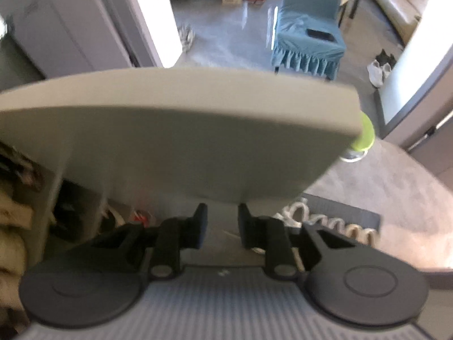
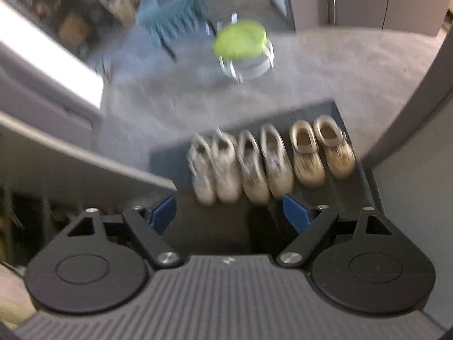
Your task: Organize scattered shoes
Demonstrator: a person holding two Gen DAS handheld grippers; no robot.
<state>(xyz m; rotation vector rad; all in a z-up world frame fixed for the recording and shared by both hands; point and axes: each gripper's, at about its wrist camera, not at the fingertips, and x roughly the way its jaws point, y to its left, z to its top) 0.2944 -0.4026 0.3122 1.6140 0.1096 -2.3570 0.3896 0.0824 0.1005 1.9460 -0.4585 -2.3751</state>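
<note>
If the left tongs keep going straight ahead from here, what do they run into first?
The left tongs would most likely meet the grey cabinet door right in front of the fingertips. It looks very close and may already sit between them; blur hides any contact.

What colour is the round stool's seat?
Bright lime green; the stool shows best in the right wrist view.

6 pale worn shoes (image 2: 269, 161) stand in 1 row on a dark ribbed doormat (image 2: 351, 195) laid on grey carpeted floor (image 2: 325, 70).
</note>
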